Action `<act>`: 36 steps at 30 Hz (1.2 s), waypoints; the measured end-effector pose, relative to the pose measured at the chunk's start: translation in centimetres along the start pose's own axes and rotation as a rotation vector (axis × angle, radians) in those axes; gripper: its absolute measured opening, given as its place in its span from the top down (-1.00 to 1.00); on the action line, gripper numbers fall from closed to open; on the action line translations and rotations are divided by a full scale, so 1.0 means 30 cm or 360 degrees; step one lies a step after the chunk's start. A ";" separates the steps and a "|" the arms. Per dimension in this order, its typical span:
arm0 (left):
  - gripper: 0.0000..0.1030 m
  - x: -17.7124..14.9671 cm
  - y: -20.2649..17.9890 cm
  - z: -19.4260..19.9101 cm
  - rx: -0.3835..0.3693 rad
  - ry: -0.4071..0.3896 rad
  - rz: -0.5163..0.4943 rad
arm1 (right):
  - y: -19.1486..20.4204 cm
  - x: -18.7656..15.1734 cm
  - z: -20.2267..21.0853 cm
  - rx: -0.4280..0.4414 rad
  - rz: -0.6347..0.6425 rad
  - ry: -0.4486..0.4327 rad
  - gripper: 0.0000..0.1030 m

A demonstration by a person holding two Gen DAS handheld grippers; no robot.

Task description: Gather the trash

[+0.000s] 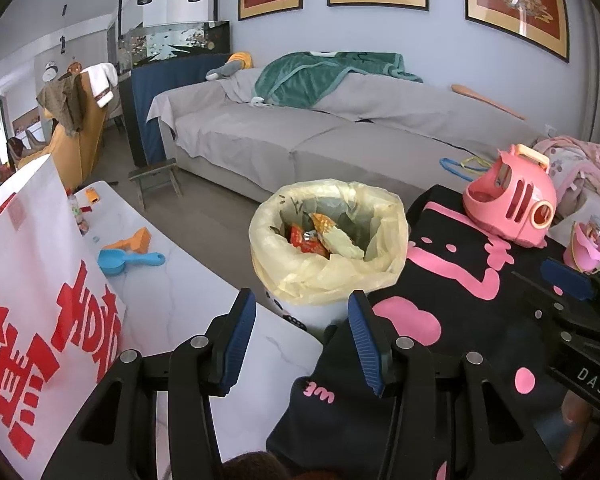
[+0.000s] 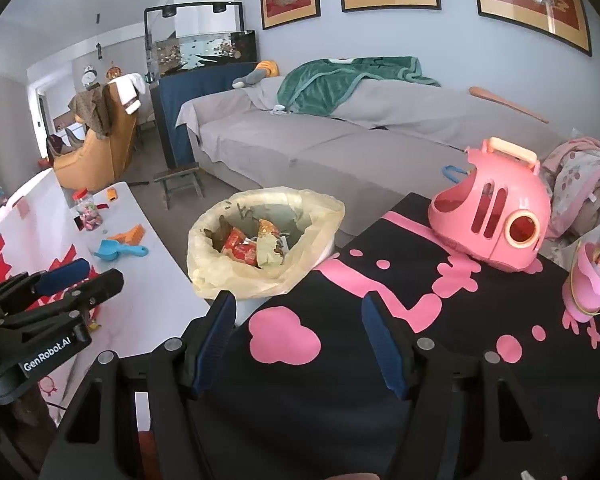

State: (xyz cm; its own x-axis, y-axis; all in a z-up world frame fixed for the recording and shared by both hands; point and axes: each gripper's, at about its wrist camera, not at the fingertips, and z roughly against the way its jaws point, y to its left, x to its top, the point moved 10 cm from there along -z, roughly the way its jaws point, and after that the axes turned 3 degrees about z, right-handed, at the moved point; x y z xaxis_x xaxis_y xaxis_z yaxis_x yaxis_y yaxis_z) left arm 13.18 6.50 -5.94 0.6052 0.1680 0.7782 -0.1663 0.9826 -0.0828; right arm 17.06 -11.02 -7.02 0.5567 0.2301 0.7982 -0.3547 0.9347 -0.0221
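Note:
A white bin lined with a yellowish bag (image 1: 267, 216) stands on the floor between a white table and a black cloth with pink shapes (image 1: 452, 280). Red and tan wrappers (image 1: 308, 240) lie inside the bin. My left gripper (image 1: 302, 322) hovers just short of the bin, open with nothing between its blue pads. In the right wrist view the bag (image 2: 207, 276) and wrappers (image 2: 243, 250) sit ahead and slightly left. My right gripper (image 2: 300, 320) is open and empty over the black cloth (image 2: 320, 380).
A pink toy carrier (image 2: 492, 220) and a pink cup (image 2: 592, 280) rest on the black cloth. The white table (image 1: 179, 280) holds a blue scoop (image 1: 127, 260), an orange toy and a jar (image 2: 87, 210). A white bag with red characters (image 1: 31, 280) stands at left. A grey sofa (image 1: 300, 136) lies behind.

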 end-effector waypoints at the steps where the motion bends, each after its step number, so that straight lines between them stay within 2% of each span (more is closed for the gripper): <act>1: 0.05 0.000 -0.001 0.001 0.0000 0.0000 0.0000 | 0.001 -0.002 -0.001 -0.0001 0.0002 0.0002 -0.21; 36: 0.05 -0.007 -0.038 -0.007 -0.0025 0.0009 -0.0009 | -0.021 0.003 0.008 -0.0020 -0.0032 -0.0013 -0.21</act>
State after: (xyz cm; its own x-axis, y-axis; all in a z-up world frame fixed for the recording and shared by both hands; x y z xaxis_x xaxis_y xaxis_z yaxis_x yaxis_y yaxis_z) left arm 13.43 5.36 -6.15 0.6107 0.1627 0.7749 -0.1504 0.9847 -0.0882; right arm 17.16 -11.65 -6.79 0.5576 0.2094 0.8033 -0.3339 0.9425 -0.0139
